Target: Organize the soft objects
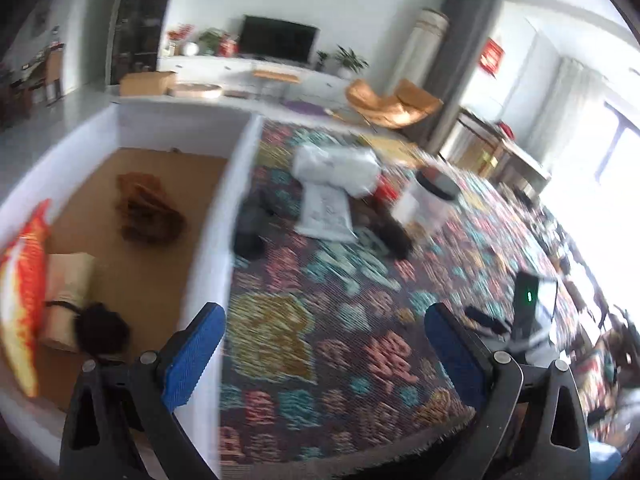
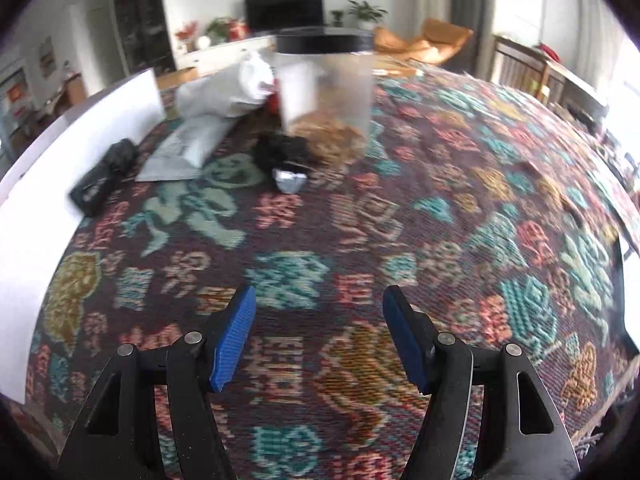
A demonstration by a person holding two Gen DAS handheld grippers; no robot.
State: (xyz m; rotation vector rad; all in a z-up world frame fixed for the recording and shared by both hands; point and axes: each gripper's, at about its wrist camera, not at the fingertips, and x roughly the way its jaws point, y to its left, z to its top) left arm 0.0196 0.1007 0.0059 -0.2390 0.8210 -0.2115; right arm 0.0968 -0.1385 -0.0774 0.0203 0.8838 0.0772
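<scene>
Soft items partly sorted: brown cloth (image 1: 146, 210), a black soft lump (image 1: 100, 330) and an orange-red patterned cushion (image 1: 22, 288) already lie inside the white box (image 1: 212, 216), left half of the left wrist view. Still out on the patterned rug (image 2: 360, 208), upper centre of both views: white plastic bag (image 2: 224, 92), flat grey pouch (image 2: 182, 152), black bundle (image 2: 102, 178) just beside the box wall, black fuzzy item (image 2: 282, 150) touching the clear jar with a black lid (image 2: 326, 84), small silver-wrapped piece (image 2: 289, 180) in front of it. Blur hides finer detail.

Step judged: between picks, reaching for the next loose item. The next move probably calls for advancing toward the cluster, closing on one soft piece without knocking the jar, then carrying it over the box wall.

Left gripper (image 1: 320, 348): pads wide apart, holding nothing, straddling the box wall at lower centre. Right gripper (image 2: 319, 336): pads apart, holding nothing, above bare rug, well apart from the cluster.
</scene>
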